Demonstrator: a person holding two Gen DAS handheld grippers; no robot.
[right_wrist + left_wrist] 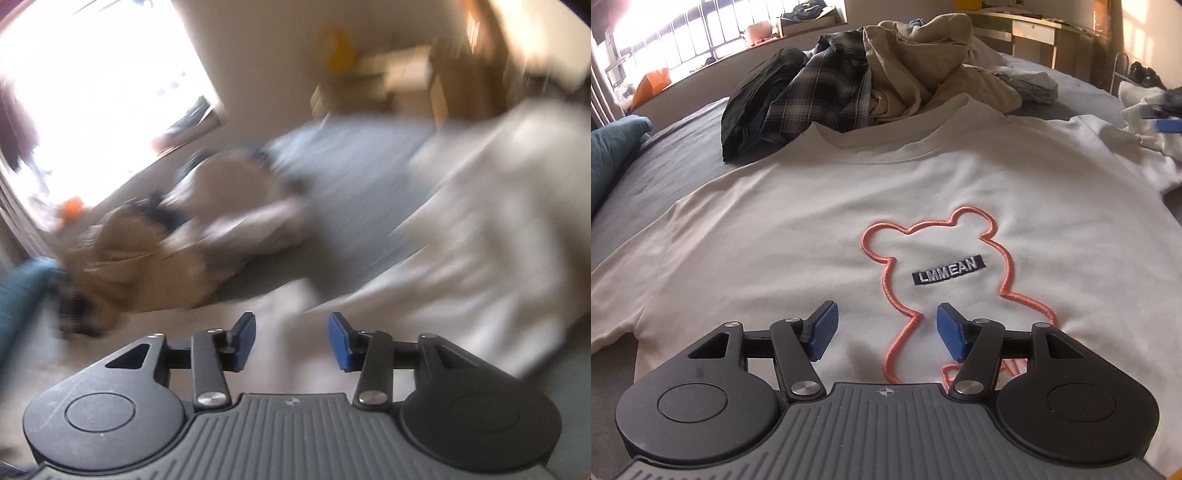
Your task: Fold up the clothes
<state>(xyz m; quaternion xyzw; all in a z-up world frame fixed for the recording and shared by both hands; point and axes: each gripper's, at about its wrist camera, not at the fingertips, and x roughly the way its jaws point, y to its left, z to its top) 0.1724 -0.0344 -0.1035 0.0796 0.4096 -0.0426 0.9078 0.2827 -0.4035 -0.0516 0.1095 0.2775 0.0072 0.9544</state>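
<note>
Fingers on our left gripper (885,330) gape wide, empty, over a white T-shirt (783,229) lying flat, front up, on the grey bed (683,147). Our right gripper (291,341) also stands wide and empty, its view blurred. Farther off, a clothes pile (857,81) touches the collar.

R tool (291,341) jaws apart, empty; blurred white garment (491,236) right, clothes pile (147,258) left.
</note>
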